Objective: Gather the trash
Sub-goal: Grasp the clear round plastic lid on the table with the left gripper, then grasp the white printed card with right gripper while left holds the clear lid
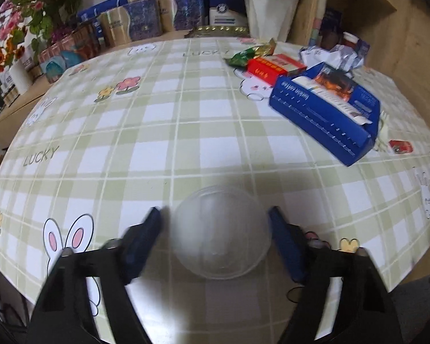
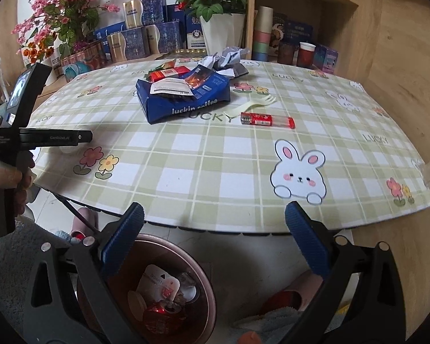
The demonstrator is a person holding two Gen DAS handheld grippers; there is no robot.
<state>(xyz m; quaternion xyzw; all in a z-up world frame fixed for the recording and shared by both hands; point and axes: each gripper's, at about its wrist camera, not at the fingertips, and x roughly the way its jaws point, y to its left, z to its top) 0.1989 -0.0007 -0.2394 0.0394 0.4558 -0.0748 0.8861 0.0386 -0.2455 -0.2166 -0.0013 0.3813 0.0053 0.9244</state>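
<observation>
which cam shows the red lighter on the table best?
Right wrist view: the red lighter lies fully visible and sharp on the tablecloth, beside the plastic fork. The left wrist view catches only a small red piece of it past the blue Luckin box, near the image edge.

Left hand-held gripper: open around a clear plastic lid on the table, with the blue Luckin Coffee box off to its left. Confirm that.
Not quite. The left hand-held gripper is open around the clear plastic lid on the table, but the blue Luckin Coffee box lies off to its right, not left, as the left wrist view shows.
</observation>
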